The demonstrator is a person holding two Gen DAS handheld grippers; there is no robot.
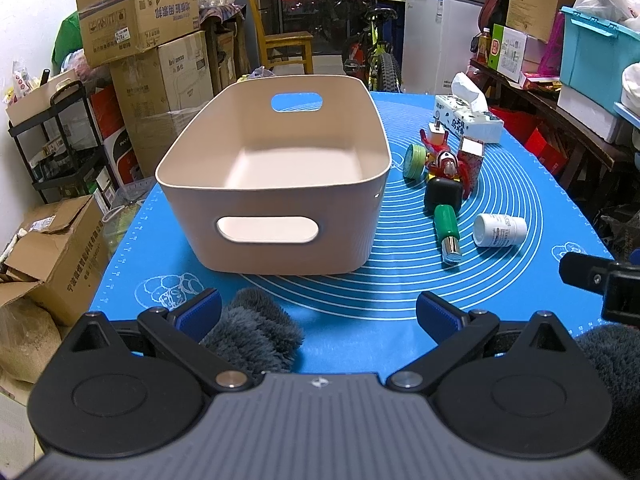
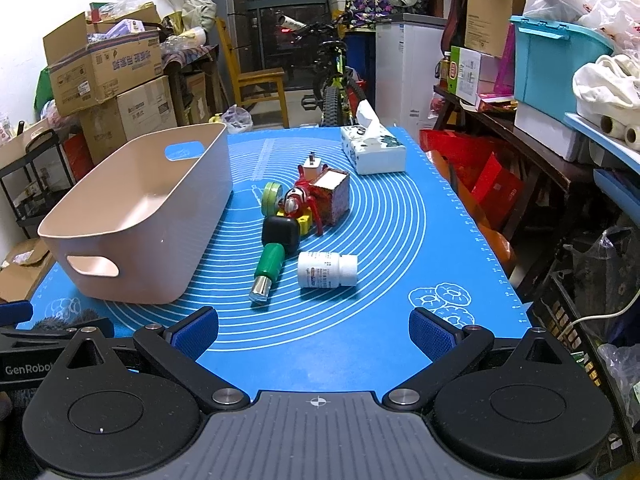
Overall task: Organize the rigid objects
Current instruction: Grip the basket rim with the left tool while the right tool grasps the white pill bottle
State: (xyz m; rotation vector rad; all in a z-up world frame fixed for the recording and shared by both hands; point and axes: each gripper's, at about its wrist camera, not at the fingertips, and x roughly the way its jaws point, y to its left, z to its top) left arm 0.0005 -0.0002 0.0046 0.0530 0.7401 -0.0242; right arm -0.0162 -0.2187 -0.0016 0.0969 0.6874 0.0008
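An empty beige basket (image 1: 276,200) (image 2: 132,240) stands on the blue mat (image 1: 400,288) (image 2: 384,248). To its right lie a white pill bottle (image 1: 499,231) (image 2: 327,269), a green cylinder with a metal tip (image 1: 448,233) (image 2: 269,266), a black case (image 1: 443,195) (image 2: 281,233), a green tape roll (image 1: 414,161) (image 2: 271,196), a red toy figure (image 1: 444,162) (image 2: 298,200), a patterned small box (image 1: 471,158) (image 2: 333,196) and a white plug (image 1: 436,128) (image 2: 310,168). My left gripper (image 1: 318,312) is open near the mat's front edge. My right gripper (image 2: 314,330) is open, short of the bottle.
A tissue box (image 1: 470,118) (image 2: 374,148) sits at the mat's far right. A grey fluffy sleeve (image 1: 256,332) lies under the left fingers. Cardboard boxes (image 1: 140,20) stack at the left; a cluttered bench (image 2: 520,128) runs along the right.
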